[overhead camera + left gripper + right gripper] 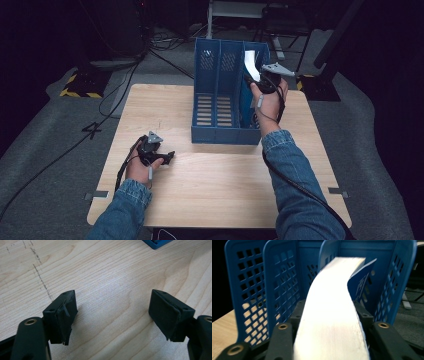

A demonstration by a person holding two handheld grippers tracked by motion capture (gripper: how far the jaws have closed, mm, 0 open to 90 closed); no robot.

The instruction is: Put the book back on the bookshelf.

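Note:
A blue three-slot file organizer point(218, 131) stands upright at the back middle of the wooden table point(215, 185). My right gripper point(254, 79) is shut on a thick book point(251, 64) with white page edges and a blue cover, held in the top of the rightmost slot. In the right gripper view the book point(332, 315) runs up between the two jaws of the right gripper point(329, 312) into the organizer point(282, 277), its cover bent aside. My left gripper point(168, 156) rests low on the table's left side. In its own view the left gripper point(112, 312) is open with bare wood between the jaws.
The organizer's left and middle slots look empty. A corner of the organizer point(156, 243) shows ahead of the left gripper. Cables point(125, 85) and a black-and-yellow striped base point(80, 85) lie on the grey floor behind the table. Faint pencil marks point(40, 277) cross the wood.

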